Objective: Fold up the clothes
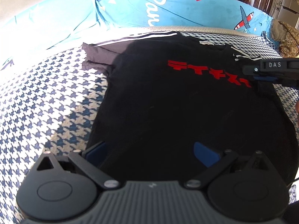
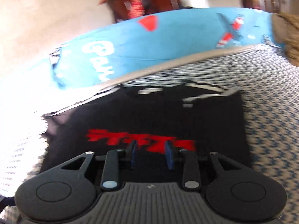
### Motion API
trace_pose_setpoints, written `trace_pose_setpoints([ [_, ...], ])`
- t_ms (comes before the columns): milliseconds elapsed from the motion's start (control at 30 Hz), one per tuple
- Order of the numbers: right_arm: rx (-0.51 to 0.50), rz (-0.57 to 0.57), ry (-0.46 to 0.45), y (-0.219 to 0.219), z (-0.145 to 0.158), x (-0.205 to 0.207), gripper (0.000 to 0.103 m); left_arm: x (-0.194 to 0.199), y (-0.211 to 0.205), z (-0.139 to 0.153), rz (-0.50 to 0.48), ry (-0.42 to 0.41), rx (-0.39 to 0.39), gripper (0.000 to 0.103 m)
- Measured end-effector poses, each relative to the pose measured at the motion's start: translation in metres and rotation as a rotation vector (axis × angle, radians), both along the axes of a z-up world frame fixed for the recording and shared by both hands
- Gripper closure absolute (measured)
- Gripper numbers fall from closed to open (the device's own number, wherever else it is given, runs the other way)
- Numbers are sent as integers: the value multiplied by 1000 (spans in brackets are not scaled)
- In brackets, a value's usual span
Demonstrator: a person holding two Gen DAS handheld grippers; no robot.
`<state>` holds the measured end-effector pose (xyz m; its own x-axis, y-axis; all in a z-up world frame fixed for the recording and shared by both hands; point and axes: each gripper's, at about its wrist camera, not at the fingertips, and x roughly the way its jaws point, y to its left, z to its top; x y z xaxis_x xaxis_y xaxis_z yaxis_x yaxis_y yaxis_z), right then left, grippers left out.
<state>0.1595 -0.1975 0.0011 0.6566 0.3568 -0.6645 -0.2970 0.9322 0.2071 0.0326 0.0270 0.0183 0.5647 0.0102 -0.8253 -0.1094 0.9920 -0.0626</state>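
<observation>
Black T-shirt [image 1: 177,108] with red lettering [image 1: 209,72] spread flat on houndstooth bed cover [image 1: 46,97], collar toward blue printed sheet [image 1: 130,7]. Left gripper [image 1: 149,153] poised over lower hem, blue pads [image 1: 205,154] spread wide, nothing grasped. Right gripper [image 2: 152,155] over chest print, fingers parted with a narrow gap, empty; view blurred. Right sleeve folded inward, left sleeve [image 1: 99,56] lying out
</observation>
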Motion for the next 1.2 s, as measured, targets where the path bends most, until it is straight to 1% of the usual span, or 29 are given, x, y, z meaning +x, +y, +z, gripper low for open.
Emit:
trace_pose_setpoints([
  [133, 30, 117, 14, 32, -5, 1, 71, -3, 13, 2, 22, -5, -23, 0],
  [233, 33, 165, 42, 55, -14, 3, 71, -3, 21, 4, 45, -5, -38, 0],
  [400, 20, 246, 48, 92, -24, 2, 71, -3, 33, 5, 83, -4, -50, 0],
  [600, 6, 383, 23, 135, -29, -4, 71, -8, 41, 5, 87, -14, 0, 0],
  [667, 13, 412, 23, 147, -31, -3, 71, -10, 46, 4, 99, -11, -5, 0],
  [800, 17, 460, -15, 172, -31, 0, 71, -13, 57, 2, 128, -1, -26, 0],
  [933, -5, 513, -63, 200, -32, 4, 71, -12, 64, -3, 153, 11, -23, 0],
  [1000, -3, 547, -71, 213, -35, 5, 71, -11, 68, -6, 165, 28, -52, 0],
  [1200, -49, 611, -118, 242, -40, 5, 71, -9, 72, -11, 163, 43, -64, 0],
])
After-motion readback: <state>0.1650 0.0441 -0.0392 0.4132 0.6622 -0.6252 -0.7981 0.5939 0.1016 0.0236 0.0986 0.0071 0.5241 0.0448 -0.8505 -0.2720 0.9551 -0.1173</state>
